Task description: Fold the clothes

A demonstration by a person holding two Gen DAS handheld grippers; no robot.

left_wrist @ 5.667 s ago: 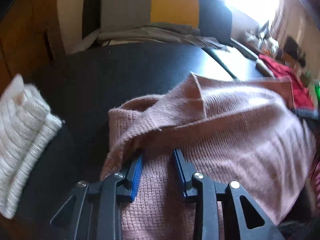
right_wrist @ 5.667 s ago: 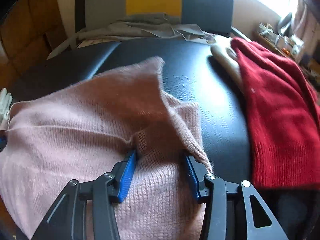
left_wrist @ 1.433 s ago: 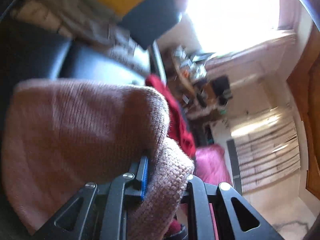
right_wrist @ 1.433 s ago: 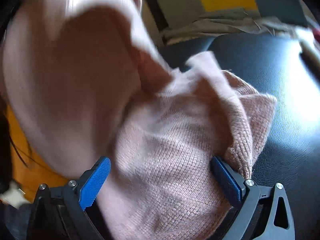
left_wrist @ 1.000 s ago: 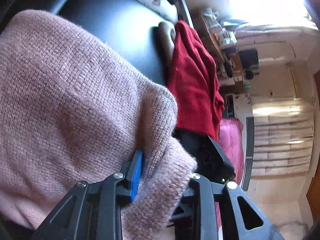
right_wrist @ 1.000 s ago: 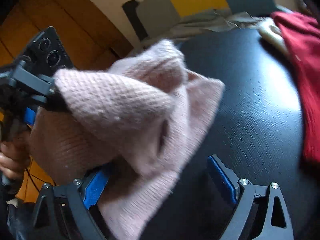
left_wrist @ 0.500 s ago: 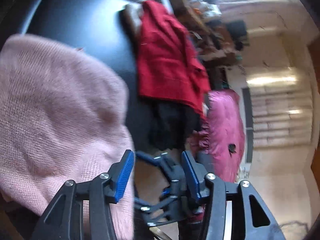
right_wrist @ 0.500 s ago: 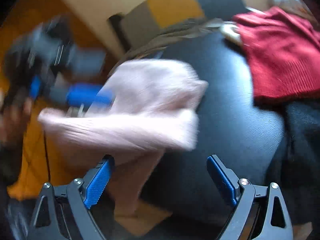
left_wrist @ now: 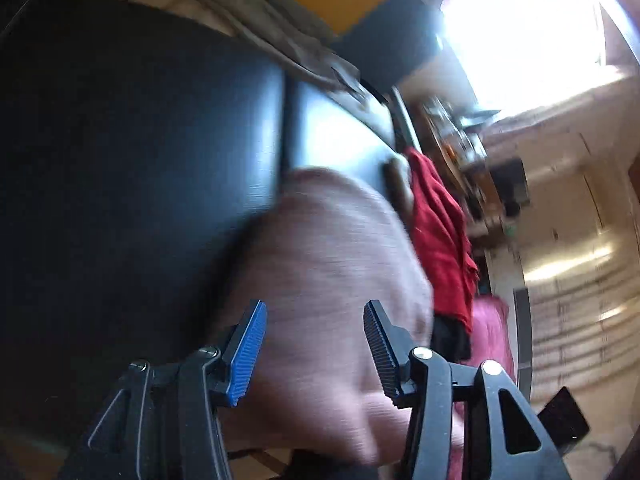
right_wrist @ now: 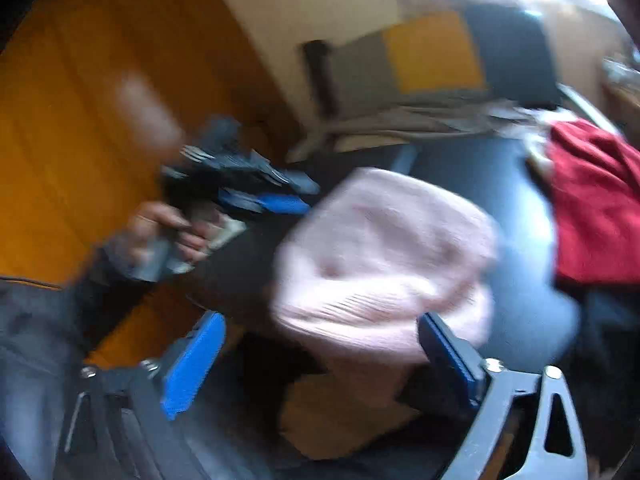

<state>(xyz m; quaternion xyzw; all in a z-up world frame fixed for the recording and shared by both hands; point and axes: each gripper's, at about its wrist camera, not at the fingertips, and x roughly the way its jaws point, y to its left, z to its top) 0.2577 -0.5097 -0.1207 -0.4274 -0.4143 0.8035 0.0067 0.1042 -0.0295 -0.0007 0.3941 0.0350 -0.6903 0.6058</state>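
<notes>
Red garment (right_wrist: 596, 200) lies beside pink sweater (right_wrist: 384, 256).

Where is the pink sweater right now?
The pink sweater lies bundled on the black table, left of the red garment in the right wrist view, and neither open tool grips it.

Both wrist cams close, sharing pink sweater (left_wrist: 332, 264).

Two knits, two grippers showing

One pink sweater (right_wrist: 384, 256) and one red garment (right_wrist: 596, 200) are lying on one black desk (left_wrist: 132, 152); two grippers are gaping.
</notes>
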